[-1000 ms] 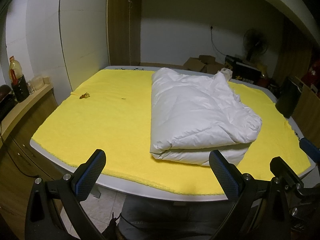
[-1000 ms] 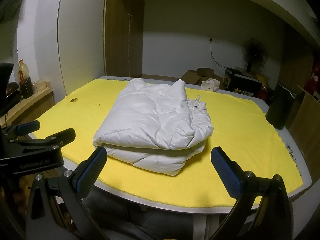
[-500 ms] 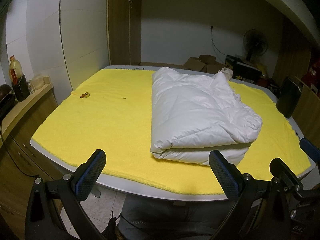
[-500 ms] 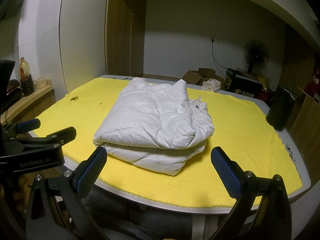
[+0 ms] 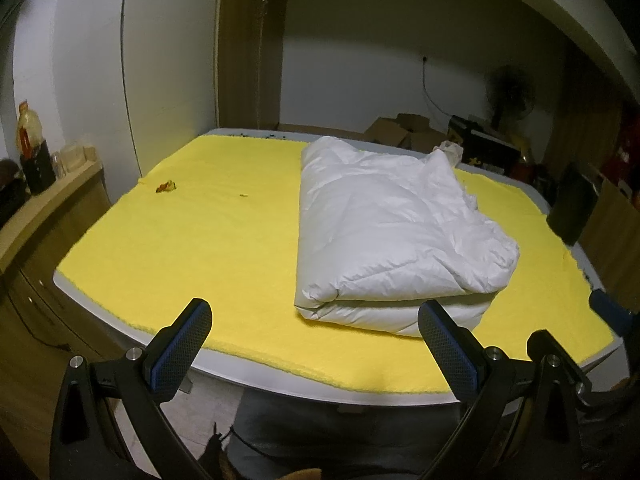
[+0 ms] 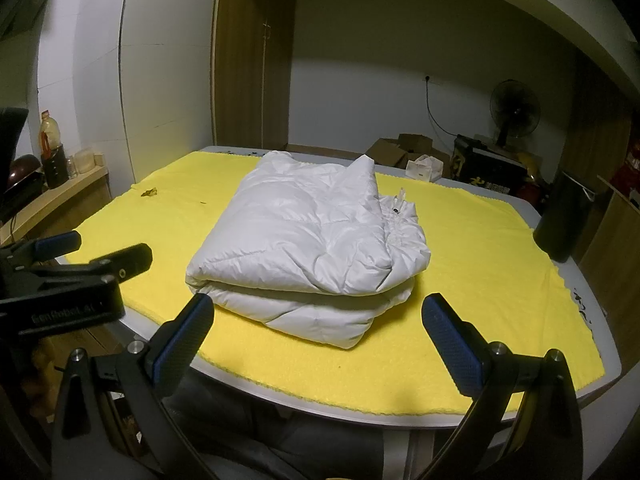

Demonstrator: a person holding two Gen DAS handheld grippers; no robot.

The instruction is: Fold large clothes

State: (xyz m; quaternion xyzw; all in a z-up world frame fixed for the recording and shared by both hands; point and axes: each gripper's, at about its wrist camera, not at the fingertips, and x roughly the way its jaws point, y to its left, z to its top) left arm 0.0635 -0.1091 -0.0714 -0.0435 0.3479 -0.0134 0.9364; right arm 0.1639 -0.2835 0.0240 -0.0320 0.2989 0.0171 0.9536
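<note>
Both the left gripper [image 5: 314, 338] and right gripper [image 6: 316, 334] gaped wide, empty, so the folded puffy white quilted jacket [image 6: 308, 246], unpinned, risked springing open.

Grey table [image 6: 600, 344] w/ yellow cloth [image 6: 480, 240], folded jacket [image 6: 312, 248].

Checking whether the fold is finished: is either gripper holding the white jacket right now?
No. The left gripper and right gripper are both open and short of the folded white jacket, which lies untouched on the yellow cloth.
</note>
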